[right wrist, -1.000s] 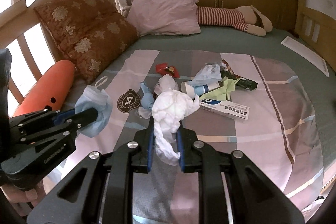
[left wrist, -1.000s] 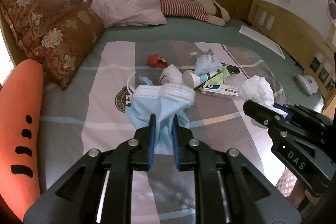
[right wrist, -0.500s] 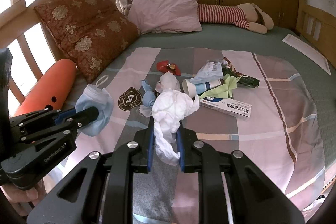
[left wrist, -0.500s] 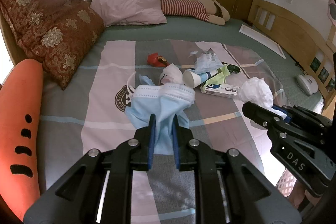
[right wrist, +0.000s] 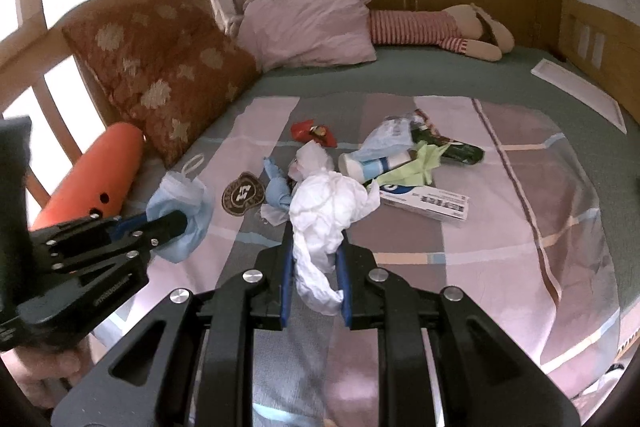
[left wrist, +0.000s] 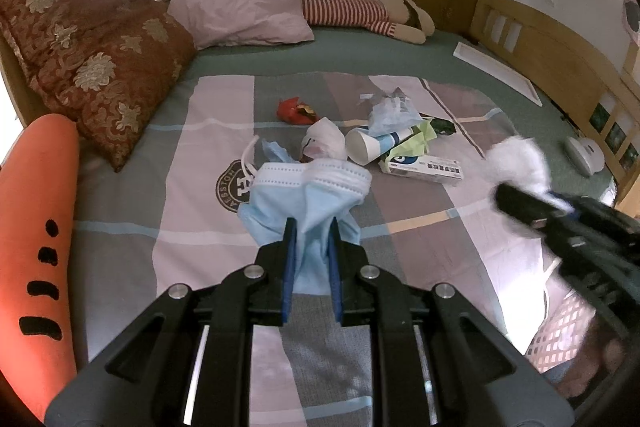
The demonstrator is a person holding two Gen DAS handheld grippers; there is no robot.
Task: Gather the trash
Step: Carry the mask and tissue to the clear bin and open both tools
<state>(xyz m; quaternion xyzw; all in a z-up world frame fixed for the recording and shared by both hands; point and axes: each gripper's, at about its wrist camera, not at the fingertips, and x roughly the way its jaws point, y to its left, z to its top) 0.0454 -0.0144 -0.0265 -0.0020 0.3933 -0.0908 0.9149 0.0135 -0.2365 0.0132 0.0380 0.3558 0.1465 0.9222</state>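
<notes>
My left gripper (left wrist: pixel 313 227) is shut on a blue face mask (left wrist: pixel 308 195) and holds it above the bed; it also shows in the right wrist view (right wrist: pixel 176 223). My right gripper (right wrist: pixel 314 241) is shut on a crumpled white tissue (right wrist: pixel 332 207), seen blurred at the right of the left wrist view (left wrist: pixel 520 159). More trash lies mid-bed: a red wrapper (left wrist: pixel 294 109), a paper cup (left wrist: pixel 368 147), a white box (left wrist: pixel 424 167), a green paper (right wrist: pixel 416 167), a dark bottle (right wrist: pixel 460 149), a clear bag (right wrist: pixel 388 139) and another blue mask (right wrist: pixel 276 187).
The striped blanket (left wrist: pixel 200 219) covers the green bed. A red patterned cushion (left wrist: pixel 92 63), a pink pillow (left wrist: pixel 240 11) and a striped plush toy (left wrist: pixel 360 11) lie at the head. An orange bolster (left wrist: pixel 36 227) lies at the left edge. A pink mesh basket (left wrist: pixel 560 335) stands at the lower right.
Both grippers keep their hold. The right gripper with the tissue has moved back and to the right, blurred. The trash pile has not moved.
</notes>
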